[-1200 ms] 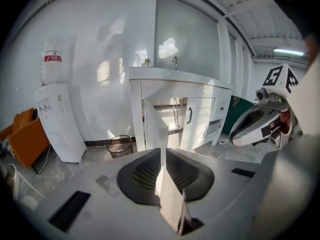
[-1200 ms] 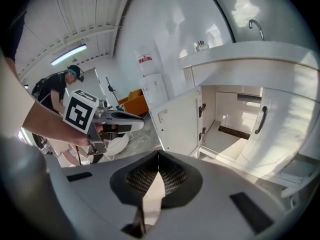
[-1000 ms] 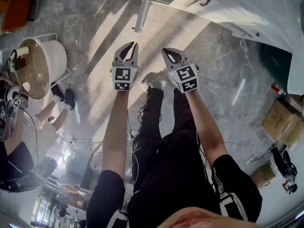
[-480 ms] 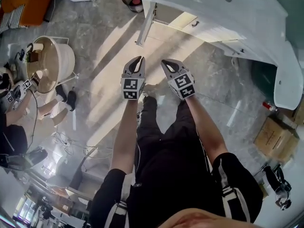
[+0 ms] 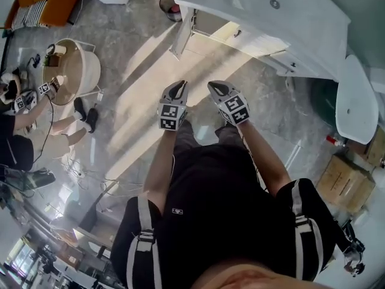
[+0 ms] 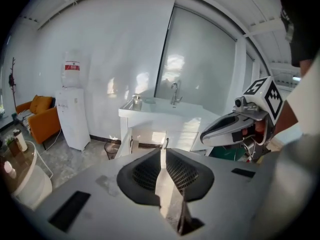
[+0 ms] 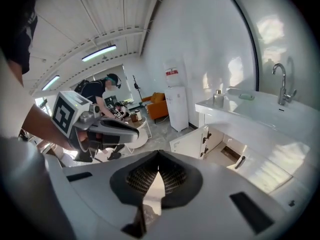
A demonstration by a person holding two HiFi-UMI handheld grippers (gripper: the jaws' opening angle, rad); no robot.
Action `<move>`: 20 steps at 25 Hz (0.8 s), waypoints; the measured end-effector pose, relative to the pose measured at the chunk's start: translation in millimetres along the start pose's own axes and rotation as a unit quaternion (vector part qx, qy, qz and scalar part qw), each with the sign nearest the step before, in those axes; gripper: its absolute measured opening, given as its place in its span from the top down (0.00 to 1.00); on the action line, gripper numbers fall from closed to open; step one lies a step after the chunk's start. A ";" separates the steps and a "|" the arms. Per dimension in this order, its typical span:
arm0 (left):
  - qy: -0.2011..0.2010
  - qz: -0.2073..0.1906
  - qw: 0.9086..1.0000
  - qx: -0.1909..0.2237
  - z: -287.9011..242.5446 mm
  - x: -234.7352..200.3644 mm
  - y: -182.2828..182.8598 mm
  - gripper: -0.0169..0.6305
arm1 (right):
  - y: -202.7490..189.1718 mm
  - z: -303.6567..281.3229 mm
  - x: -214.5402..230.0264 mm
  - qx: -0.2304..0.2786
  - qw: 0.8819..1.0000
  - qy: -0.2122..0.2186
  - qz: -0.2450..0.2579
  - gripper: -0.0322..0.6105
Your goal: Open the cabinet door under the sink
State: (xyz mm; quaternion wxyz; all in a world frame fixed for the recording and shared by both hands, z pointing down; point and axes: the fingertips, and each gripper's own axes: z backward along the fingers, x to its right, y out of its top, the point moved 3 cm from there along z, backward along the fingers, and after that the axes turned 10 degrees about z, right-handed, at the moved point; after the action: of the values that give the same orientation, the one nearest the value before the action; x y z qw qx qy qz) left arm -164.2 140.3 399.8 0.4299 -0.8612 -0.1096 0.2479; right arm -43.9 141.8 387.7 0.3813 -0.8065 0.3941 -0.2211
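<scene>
The white sink cabinet stands at the top of the head view, with a basin and tap on its counter. One front door carries a dark handle and looks closed. A left door stands swung out. My left gripper and right gripper hang side by side over the floor, well short of the cabinet. Both point toward it. Their jaws are shut with nothing between them.
A water dispenser and an orange sofa stand left of the cabinet, with a waste bin beside it. A round side table and seated people are at the left. Cardboard boxes lie at the right.
The sink cabinet has come further into the head view and nearer. Both grippers sit lower in the frame, still side by side and shut.
</scene>
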 end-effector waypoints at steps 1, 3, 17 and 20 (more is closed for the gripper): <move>-0.006 -0.011 1.000 0.000 5.1 7.8 2.2 0.91 | -4.5 9.6 -0.4 -0.004 1.000 0.000 0.005 0.86; -0.017 -0.036 0.999 0.002 14.4 15.8 8.1 0.91 | -10.5 25.8 3.1 -0.015 1.000 -0.007 0.012 0.86; -0.061 -0.097 0.993 0.023 70.7 20.4 45.2 0.91 | 14.7 70.5 11.4 0.021 0.996 -0.084 0.020 0.86; -0.069 -0.100 0.992 0.028 69.7 24.1 56.6 0.91 | 21.0 73.8 7.5 0.035 0.995 -0.096 0.011 0.86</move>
State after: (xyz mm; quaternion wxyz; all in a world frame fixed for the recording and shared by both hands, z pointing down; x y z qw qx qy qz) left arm -181.3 163.5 311.4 0.4676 -0.8147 -0.2179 0.2650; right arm -0.7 160.0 326.4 0.4480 -0.8059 0.3559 -0.1520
